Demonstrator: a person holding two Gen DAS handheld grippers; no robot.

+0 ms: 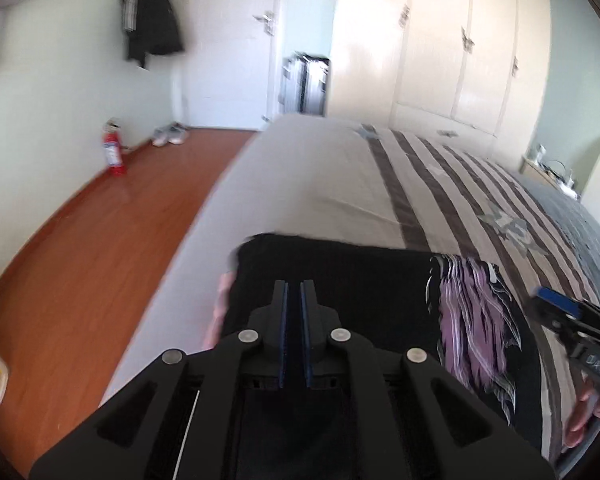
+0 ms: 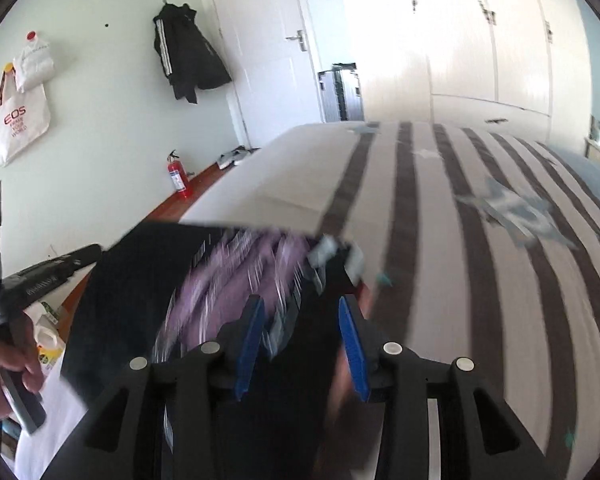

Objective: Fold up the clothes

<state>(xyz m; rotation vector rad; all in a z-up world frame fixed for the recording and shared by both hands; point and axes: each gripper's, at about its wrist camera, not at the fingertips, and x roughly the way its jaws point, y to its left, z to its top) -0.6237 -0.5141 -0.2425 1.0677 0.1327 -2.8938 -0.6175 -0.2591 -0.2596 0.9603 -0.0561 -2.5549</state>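
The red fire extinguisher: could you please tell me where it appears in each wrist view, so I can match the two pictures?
Left wrist view: the red fire extinguisher stands on the wooden floor against the wall, in the left part, above centre.
Right wrist view: it stands at the wall's foot, left of centre, beside the bed's corner.
Shared landmark: the dark coat hanging on the wall beside the white door.

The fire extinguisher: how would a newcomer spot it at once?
Start at the white door on the far wall, then drop to the wooden floor left of it. The fire extinguisher stands upright against the pale wall, the only red cylinder there.
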